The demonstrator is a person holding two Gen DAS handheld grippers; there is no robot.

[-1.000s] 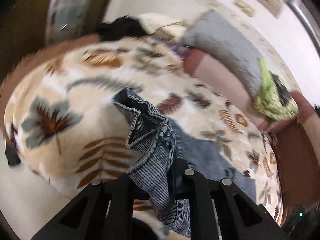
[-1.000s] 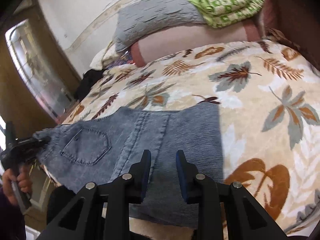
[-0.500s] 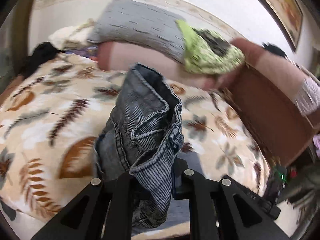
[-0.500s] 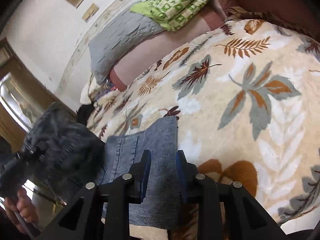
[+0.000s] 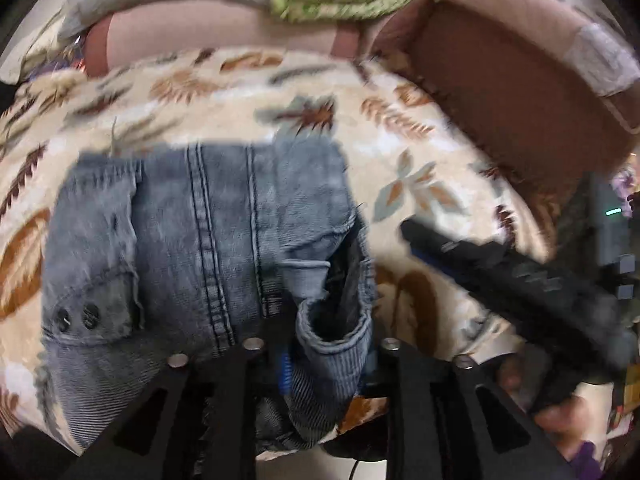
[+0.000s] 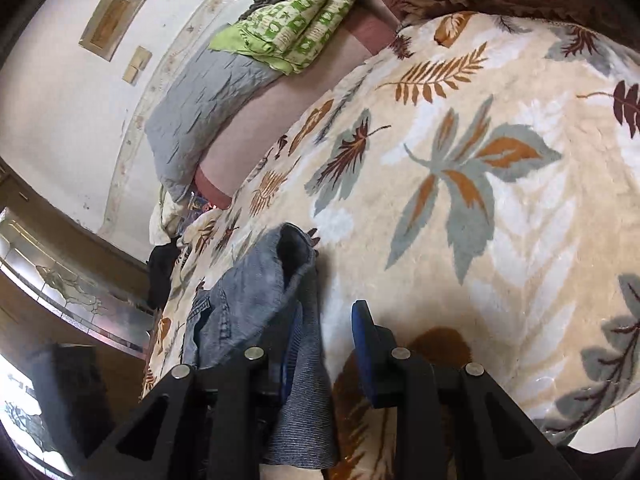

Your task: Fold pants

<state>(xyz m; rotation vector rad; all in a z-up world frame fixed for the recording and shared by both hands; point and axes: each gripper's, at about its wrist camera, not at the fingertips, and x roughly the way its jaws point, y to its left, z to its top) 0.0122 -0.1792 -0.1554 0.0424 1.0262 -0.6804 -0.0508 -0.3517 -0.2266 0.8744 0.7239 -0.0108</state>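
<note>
Pants (image 5: 208, 240), grey-blue denim, lie folded on the leaf-print blanket (image 6: 460, 184). I see my left gripper (image 5: 326, 364) clamped on a bunched hem at their right edge. My right gripper (image 6: 326, 340) stands with jaws apart, denim draped against its left finger only. Beyond, a grey pillow (image 6: 200, 100) and green quilt (image 6: 296, 20) rest on the pink bolster (image 5: 224, 32).

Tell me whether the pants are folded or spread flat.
Folded: the pants lie doubled on the blanket, waistband end stacked on top and pinched by the left gripper.
</note>
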